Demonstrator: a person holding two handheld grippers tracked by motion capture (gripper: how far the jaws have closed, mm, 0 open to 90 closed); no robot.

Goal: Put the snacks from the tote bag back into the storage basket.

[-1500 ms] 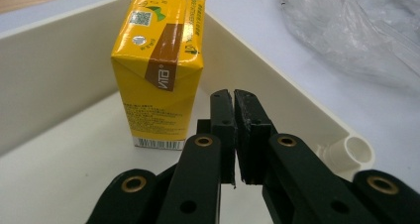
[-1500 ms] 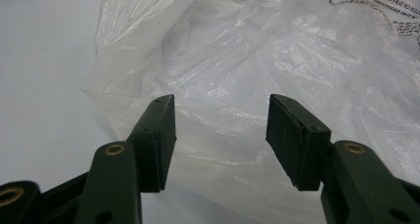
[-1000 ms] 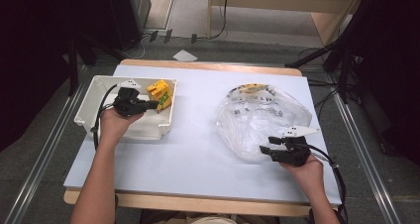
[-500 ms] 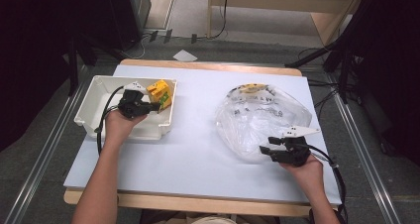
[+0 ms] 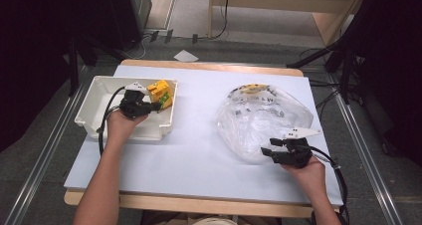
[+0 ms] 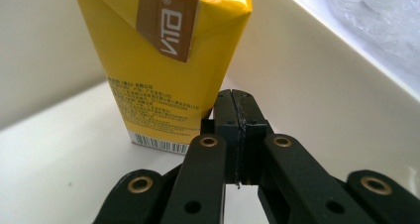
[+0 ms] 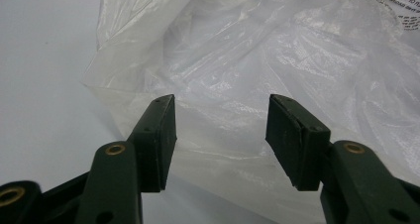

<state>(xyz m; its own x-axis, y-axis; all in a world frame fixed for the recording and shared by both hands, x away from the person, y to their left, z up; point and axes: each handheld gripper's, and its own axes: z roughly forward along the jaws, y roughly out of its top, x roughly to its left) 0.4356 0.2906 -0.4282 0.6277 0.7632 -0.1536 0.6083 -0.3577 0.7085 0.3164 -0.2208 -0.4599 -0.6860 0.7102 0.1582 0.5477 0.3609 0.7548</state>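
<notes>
A white bin [image 5: 94,110] stands at the table's left with yellow drink cartons [image 5: 160,90] in its far right corner. My left gripper [image 5: 155,106] is inside the bin, its tips against the cartons. In the left gripper view the jaws [image 6: 236,110] are shut with nothing between them, beside the right lower edge of an upright yellow carton [image 6: 163,70]. A crumpled clear plastic bag [image 5: 263,113] lies at the right. My right gripper [image 5: 266,148] is at its near edge, open. In the right gripper view the bag's edge [image 7: 277,60] lies just ahead of the open right gripper [image 7: 220,135].
A yellow item [image 5: 252,89] shows at the bag's far end. A small green-marked pack [image 5: 163,104] lies by the cartons. The bin's right wall [image 6: 322,85] rises close beside the left jaws. The light table top [image 5: 199,150] runs bare between bin and bag.
The left hand and gripper have shifted slightly to the right and nearer inside the bin. The right gripper has stayed at the bag's edge.
</notes>
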